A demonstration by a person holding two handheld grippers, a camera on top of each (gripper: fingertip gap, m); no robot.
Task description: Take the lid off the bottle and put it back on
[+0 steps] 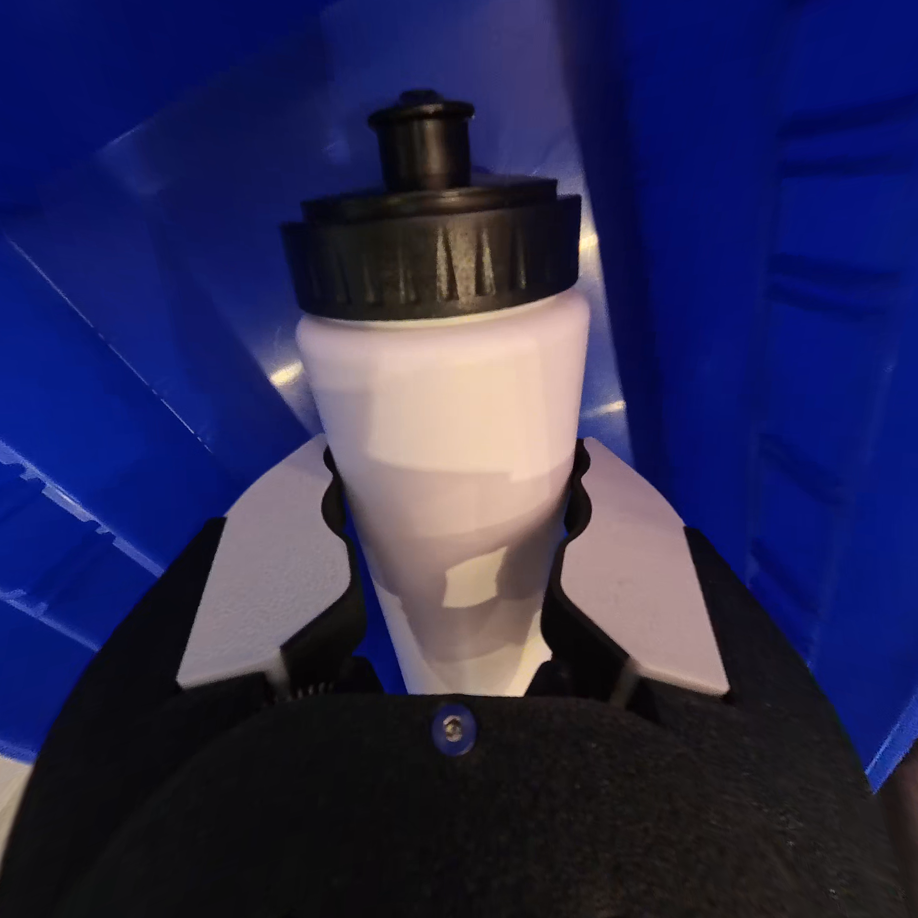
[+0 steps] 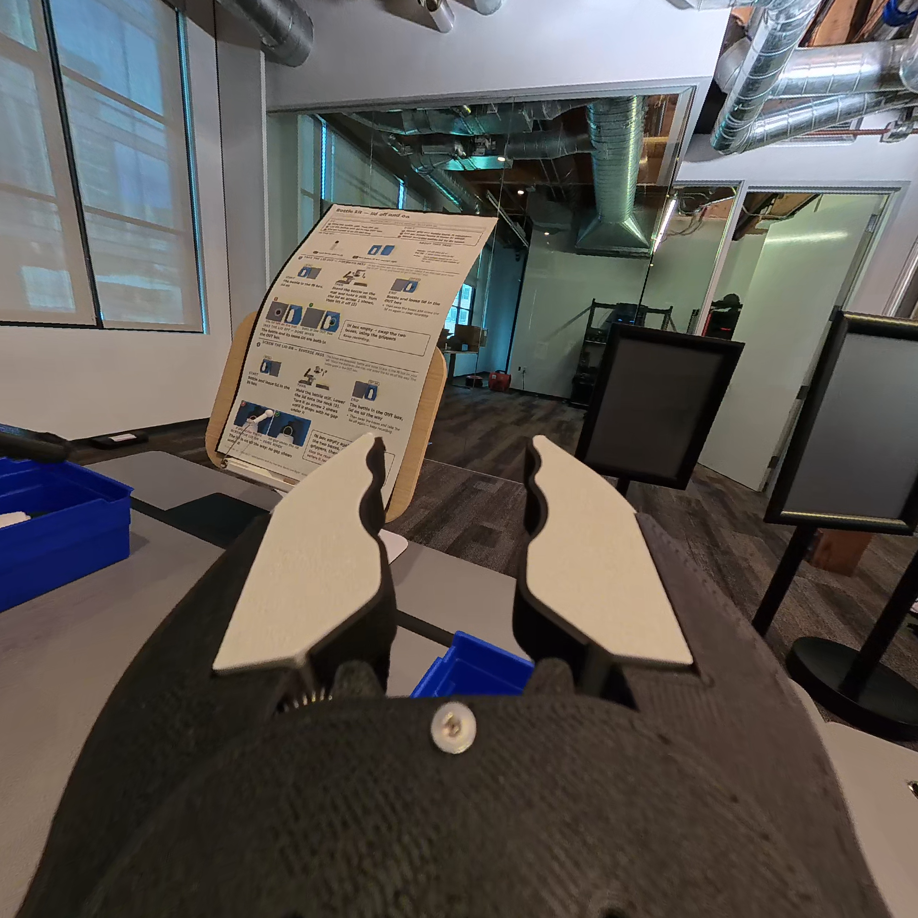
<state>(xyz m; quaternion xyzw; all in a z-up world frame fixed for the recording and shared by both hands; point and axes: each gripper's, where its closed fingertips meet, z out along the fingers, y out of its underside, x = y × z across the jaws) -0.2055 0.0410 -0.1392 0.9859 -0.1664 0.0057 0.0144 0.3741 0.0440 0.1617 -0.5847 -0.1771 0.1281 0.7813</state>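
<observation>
The left hand-held gripper [image 1: 454, 501] pinches the white bottle [image 1: 447, 422] around its body, its wavy black pads pressed against both sides. The bottle points straight ahead along the fingers, with the black lid [image 1: 431, 253] at the far end and the blue bin [image 1: 819, 397] walls close around it. The lid sits fully on, no gap showing beneath it.

The right hand-held gripper [image 2: 454, 477] is spread and holds nothing, hovering over the grey table [image 2: 89, 670], with a printed sheet [image 2: 357, 343] on a wooden stand ahead of it and another blue bin [image 2: 59, 526] off to its left.

The step in hand looks like lifting the bottle out of the bin. Doing it well likely means keeping the squeeze firm, since the smooth plastic body tapers and could slip. The lid's ribbed skirt offers the right hand-held gripper good purchase for twisting; the narrow spout [image 1: 422, 139] above it does not.
</observation>
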